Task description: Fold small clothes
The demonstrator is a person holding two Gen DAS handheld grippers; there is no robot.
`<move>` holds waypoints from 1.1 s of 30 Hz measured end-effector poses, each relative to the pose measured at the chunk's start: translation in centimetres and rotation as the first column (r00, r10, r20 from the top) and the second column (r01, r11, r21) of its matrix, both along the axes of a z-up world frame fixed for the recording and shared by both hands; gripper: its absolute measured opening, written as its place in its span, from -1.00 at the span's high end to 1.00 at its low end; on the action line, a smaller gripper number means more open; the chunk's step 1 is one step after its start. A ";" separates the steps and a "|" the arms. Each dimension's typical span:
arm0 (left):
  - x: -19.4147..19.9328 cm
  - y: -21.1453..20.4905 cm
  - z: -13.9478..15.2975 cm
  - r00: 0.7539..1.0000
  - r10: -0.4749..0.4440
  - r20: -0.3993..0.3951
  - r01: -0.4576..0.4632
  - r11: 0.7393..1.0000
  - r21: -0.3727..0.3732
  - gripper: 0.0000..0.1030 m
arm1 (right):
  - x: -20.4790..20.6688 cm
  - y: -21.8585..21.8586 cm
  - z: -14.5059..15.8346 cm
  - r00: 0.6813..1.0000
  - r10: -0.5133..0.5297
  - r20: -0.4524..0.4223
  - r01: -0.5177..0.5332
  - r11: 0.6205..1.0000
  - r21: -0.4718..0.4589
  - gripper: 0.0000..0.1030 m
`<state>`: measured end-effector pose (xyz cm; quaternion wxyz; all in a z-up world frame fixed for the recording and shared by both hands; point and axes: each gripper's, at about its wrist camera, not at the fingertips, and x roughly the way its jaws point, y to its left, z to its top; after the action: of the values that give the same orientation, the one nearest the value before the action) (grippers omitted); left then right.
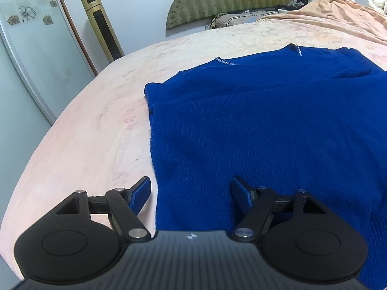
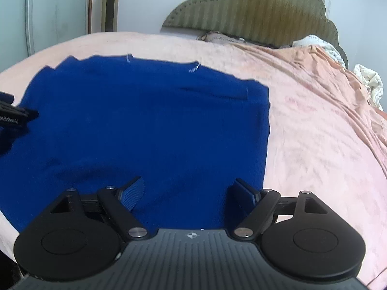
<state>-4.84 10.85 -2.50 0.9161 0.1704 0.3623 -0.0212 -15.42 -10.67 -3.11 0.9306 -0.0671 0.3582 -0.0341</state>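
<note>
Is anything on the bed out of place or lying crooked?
Nothing stands out. The blue sweater lies flat on the pink bed cover, sleeves folded in. Both the left gripper and the right gripper are open above its hem.

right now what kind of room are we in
Most likely a bedroom: the blue sweater lies on a bed with a pink bedspread, a padded green headboard stands against the wall, and rumpled bedding is piled at the far side.

One blue sweater [image 1: 254, 125] on one pink-covered bed [image 1: 96, 133]. Two grippers: left gripper [image 1: 191, 193], right gripper [image 2: 188, 193], jaws apart. One green headboard [image 2: 254, 9], far. One gold tower unit [image 1: 102, 26], far left. One orange blanket [image 2: 314, 77], far right.
</note>
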 end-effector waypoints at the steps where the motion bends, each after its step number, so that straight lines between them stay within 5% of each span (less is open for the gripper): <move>1: 0.0 -0.1 0.0 1.000 0.001 0.002 -0.001 1.000 0.005 -0.43 | 0.0 -0.2 0.0 1.000 -0.006 0.002 0.006 1.000 0.013 -0.64; 20: -0.3 -0.5 0.2 1.000 0.009 -0.001 -0.009 0.999 0.049 -0.52 | -0.5 -1.5 -0.8 0.999 -0.039 0.009 0.039 0.998 0.046 -0.90; 29: -1.7 4.7 2.1 0.998 0.000 -0.058 -0.009 0.988 -0.154 -0.67 | -1.8 -0.7 0.8 0.999 -0.002 0.041 -0.001 0.998 0.065 -0.89; 33: -1.8 7.9 1.9 0.989 0.022 -0.147 -0.062 0.961 -0.269 -0.67 | -1.9 0.1 -0.1 1.000 0.019 -0.004 -0.019 0.999 -0.044 -0.91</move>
<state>-6.63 18.78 -0.55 0.9027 0.0330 0.4242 -0.0634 -17.35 -10.57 -3.23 0.9286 -0.0912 0.3581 -0.0329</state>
